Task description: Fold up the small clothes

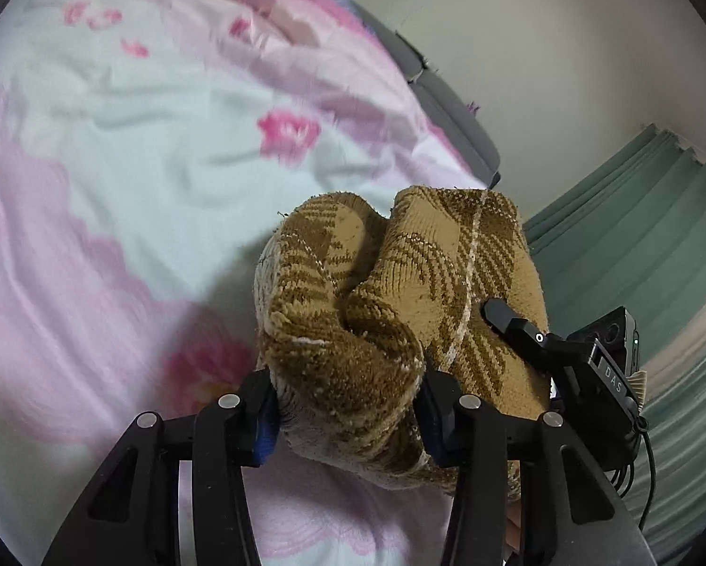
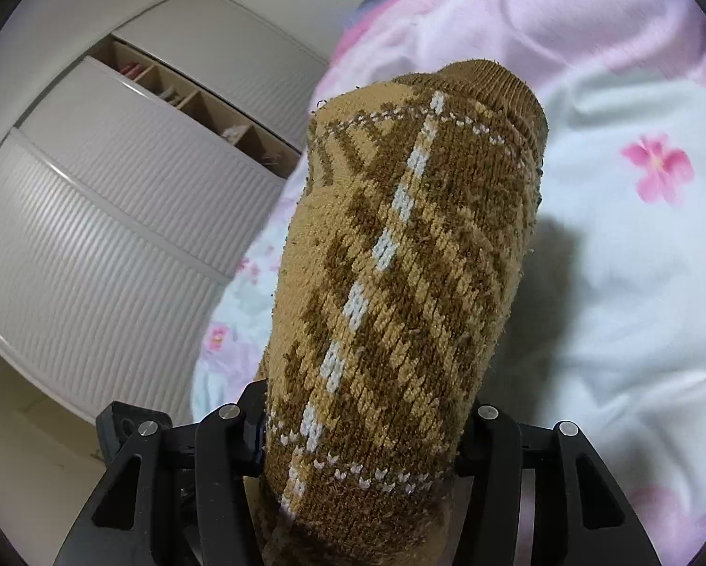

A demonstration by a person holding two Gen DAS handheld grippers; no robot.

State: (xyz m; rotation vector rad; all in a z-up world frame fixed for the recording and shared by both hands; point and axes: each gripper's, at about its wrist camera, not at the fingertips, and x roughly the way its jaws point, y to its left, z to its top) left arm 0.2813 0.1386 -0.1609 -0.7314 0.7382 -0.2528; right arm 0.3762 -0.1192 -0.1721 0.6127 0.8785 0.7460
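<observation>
A brown and tan knitted sock (image 1: pixel 447 259) with a diamond pattern hangs lifted above the flowered bedspread (image 1: pixel 140 141). My left gripper (image 1: pixel 348 405) is shut on a bunched part of it, with the cloth squeezed between the blue pads. One black finger (image 1: pixel 508 325) of my right gripper lies against the sock's far side. In the right wrist view the sock (image 2: pixel 400 236) stands up lengthwise over my right gripper (image 2: pixel 362 424), ribbed cuff at the top. Its lower end is pinched between the jaws and hides the fingertips.
The white and pink bedspread (image 2: pixel 612 259) fills the space beneath both grippers. A white wardrobe with ribbed sliding doors (image 2: pixel 93 236) stands to the left of the bed. A green curtain (image 1: pixel 659 236) hangs at the right, and a grey bed edge (image 1: pixel 452 108) runs along the wall.
</observation>
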